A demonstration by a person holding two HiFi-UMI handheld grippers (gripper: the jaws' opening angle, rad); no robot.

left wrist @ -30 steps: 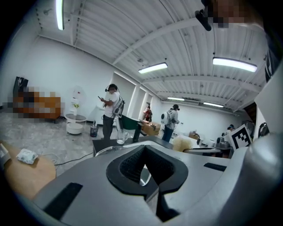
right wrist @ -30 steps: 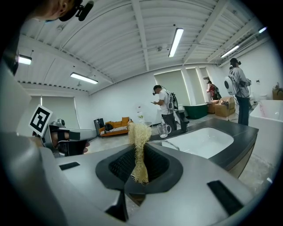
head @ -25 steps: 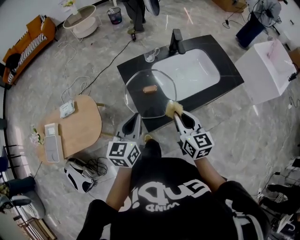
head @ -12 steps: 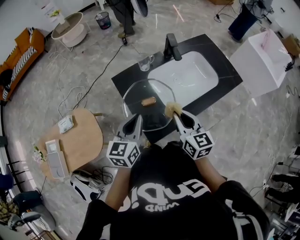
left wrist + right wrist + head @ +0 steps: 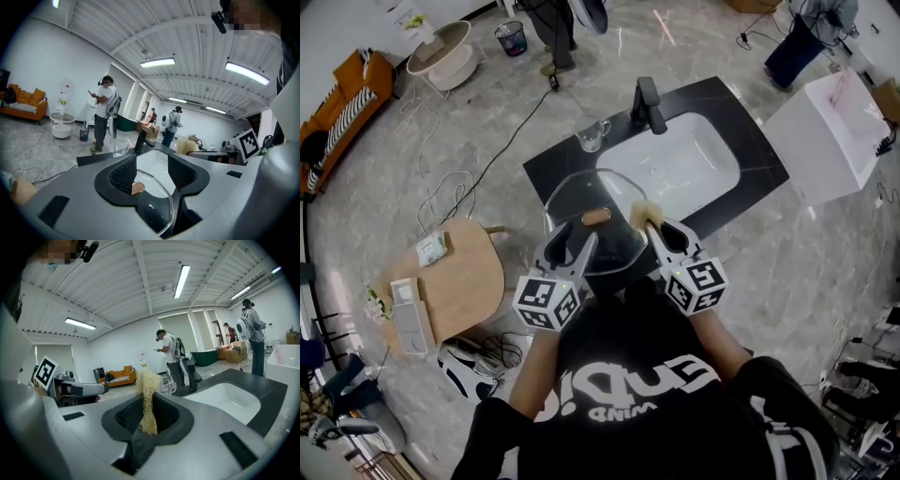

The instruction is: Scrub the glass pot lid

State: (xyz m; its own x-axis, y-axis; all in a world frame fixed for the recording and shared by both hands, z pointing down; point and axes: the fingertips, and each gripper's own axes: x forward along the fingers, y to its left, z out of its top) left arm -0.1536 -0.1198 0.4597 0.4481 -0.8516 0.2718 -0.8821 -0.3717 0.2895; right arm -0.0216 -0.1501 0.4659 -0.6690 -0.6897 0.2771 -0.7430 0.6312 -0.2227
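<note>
Glass and domed, the round pot lid [image 5: 609,199] lies on the black stone counter [image 5: 563,148] beside the white sink [image 5: 686,157]. Its near rim sits between our left gripper's [image 5: 572,235] jaws, which have just been opening and press nothing. Unheld, it could skid off the edge once our right gripper [image 5: 654,231], clamped on the straw-coloured fibre scrubber [image 5: 643,215], pushes. A second ago those left jaws were closed.

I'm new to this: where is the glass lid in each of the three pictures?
Head view: lid at centre, on the black counter, lower left of the sink.
Left gripper view: low centre, its rim curving in front of the sink.
Right gripper view: not in it.
Shared landmark: the white sink.
</note>
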